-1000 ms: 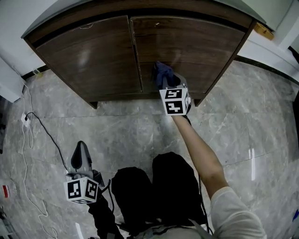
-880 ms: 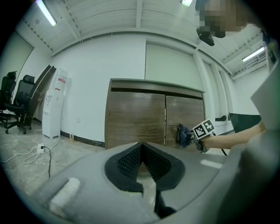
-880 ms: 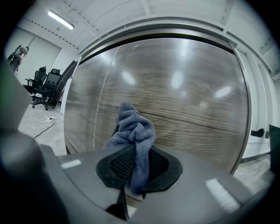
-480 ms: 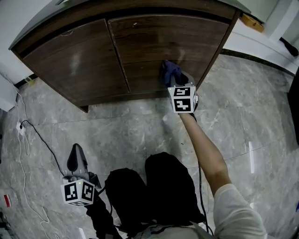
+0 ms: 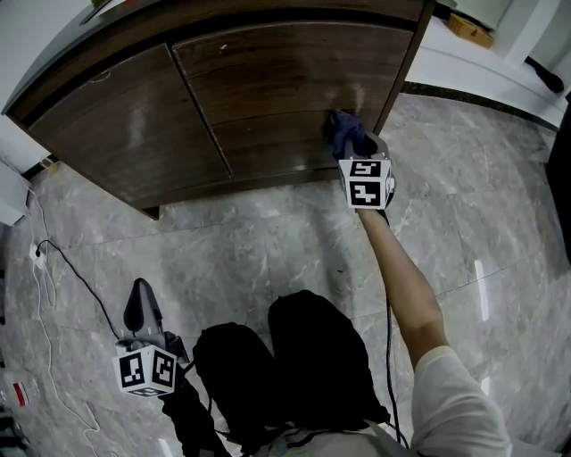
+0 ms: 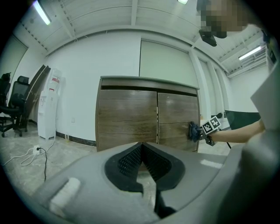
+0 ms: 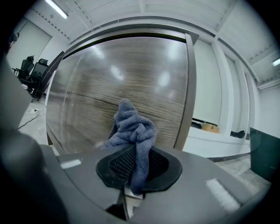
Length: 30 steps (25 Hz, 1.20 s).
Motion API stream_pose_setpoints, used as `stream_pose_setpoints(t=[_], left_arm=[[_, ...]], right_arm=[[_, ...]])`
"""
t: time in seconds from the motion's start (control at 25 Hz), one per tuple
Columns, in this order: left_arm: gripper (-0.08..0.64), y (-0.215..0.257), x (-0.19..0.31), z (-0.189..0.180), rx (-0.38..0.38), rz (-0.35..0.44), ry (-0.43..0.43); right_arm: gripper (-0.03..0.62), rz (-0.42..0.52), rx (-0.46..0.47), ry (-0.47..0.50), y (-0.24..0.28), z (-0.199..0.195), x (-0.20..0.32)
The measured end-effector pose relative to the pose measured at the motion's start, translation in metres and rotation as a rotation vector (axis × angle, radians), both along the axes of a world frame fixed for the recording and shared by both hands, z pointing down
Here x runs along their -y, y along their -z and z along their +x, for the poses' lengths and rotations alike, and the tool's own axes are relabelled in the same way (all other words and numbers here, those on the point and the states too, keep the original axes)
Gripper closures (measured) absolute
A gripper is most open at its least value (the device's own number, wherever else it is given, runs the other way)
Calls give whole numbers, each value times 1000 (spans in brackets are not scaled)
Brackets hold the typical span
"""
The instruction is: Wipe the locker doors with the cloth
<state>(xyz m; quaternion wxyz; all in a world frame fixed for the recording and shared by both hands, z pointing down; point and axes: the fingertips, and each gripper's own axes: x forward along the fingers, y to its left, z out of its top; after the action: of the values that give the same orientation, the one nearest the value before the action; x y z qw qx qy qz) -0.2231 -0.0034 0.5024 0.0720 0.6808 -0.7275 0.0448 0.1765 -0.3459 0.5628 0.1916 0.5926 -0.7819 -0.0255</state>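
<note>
My right gripper [image 5: 358,153] clenches the blue cloth [image 5: 343,130]. The cloth bunches lengthwise out of the jaws onto the right locker door [image 5: 285,85], near its right edge. My right arm is outstretched. The left gripper [image 5: 141,306] is closed and empty.

One locker [image 5: 268,27] with two doors: left door [image 5: 125,134] and right door [image 5: 285,89]. One cloth [image 5: 343,132]. Two tongs, left tongs [image 5: 143,294] and right tongs [image 5: 357,150], carrying two marker cubes, left cube [image 5: 145,369] and right cube [image 5: 366,182].
</note>
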Motion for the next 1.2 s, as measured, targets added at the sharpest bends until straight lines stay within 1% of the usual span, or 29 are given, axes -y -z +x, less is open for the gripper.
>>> stream_pose_setpoints(t=[0.28,0.52,0.72,0.88,1.2], left_arm=[[561,-1,1,7,9,-8,-6],[561,2,1,6,18,-13,1],[561,4,-1,6,13,-33,14],[561,0,-3,0,21,-14,9],[561,-4,-9,-11,8,-16,28]], right_arm=[[548,-16,14,-80,-15,47,7],[549,-57,59,-138,-41,59,7],[551,-86,75,-136,-59,47,3],[551,-99,84,-115,-68,26,1],[551,-108,85,-82,-73,-7,-5]])
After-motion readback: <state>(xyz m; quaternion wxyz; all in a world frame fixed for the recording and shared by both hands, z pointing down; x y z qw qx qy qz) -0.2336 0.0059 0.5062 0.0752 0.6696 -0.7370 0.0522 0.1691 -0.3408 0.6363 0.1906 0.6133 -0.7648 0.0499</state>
